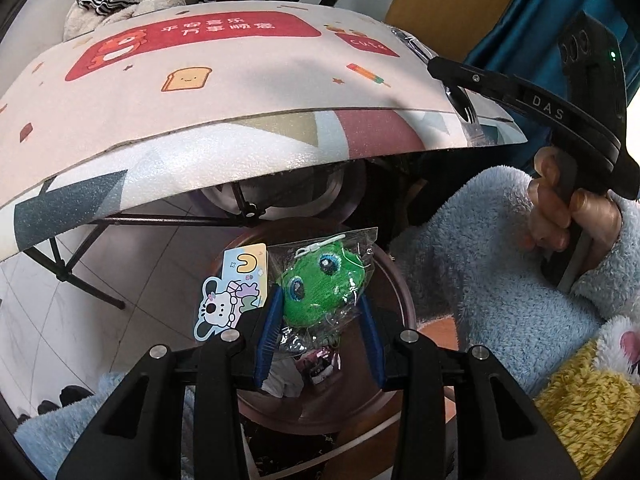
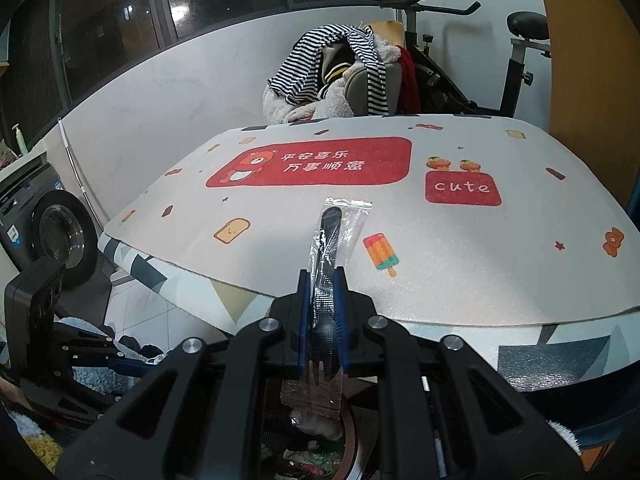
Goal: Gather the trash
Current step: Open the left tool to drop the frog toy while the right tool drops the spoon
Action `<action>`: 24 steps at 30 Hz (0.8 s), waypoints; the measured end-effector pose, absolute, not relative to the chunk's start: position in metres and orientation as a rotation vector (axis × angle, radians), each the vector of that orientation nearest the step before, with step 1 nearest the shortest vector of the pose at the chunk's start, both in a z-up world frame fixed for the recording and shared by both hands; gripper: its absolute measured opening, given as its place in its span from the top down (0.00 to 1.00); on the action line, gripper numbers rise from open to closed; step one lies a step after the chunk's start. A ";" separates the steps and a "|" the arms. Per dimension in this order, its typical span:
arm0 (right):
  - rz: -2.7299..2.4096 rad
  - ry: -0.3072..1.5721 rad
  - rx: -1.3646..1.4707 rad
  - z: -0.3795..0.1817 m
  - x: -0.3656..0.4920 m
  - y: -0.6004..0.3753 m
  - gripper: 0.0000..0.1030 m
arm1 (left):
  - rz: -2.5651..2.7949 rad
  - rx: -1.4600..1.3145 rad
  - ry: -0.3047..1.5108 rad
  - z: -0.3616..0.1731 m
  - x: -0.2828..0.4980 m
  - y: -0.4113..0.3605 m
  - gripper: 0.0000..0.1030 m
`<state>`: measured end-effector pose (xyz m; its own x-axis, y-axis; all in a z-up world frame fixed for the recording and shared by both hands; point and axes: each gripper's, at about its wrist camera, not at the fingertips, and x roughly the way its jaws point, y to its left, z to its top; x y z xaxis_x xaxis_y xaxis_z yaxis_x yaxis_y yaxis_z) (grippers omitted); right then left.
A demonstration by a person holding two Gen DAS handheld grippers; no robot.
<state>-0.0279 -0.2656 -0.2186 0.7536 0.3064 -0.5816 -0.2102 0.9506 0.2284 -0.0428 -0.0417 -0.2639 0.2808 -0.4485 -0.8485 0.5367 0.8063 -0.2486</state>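
The left gripper (image 1: 322, 322) clamped a bagged green plush toy (image 1: 320, 284) directly above the brown trash bin (image 1: 404, 292). The right gripper (image 2: 323, 300) was closed tight on a clear-wrapped black utensil (image 2: 330, 236) slanting up over the table (image 2: 460, 272).

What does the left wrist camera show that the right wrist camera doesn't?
Only the left wrist view shows the left hand-held gripper closed on a bagged green plush toy with a cartoon card, above a round brown bin.

Only the right wrist view shows the right hand-held gripper shut on a clear wrapper with something dark inside, plus a washing machine and dark windows.

Both show the patterned table mat, striped clothes and an exercise bike.
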 end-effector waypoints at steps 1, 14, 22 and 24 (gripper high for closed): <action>0.284 0.661 0.151 -0.219 -0.028 -0.265 0.85 | -0.659 0.087 1.105 -0.264 -0.042 -0.041 0.63; 0.365 0.665 0.074 -0.219 -0.034 -0.245 0.85 | -0.477 -0.021 0.914 -0.232 -0.051 -0.002 0.30; 0.539 0.765 0.021 -0.233 -0.037 -0.218 0.85 | -0.301 -0.122 0.823 -0.215 -0.055 0.029 0.27; 0.573 0.788 0.008 -0.236 -0.038 -0.212 0.85 | -0.294 -0.122 0.824 -0.215 -0.055 0.031 0.27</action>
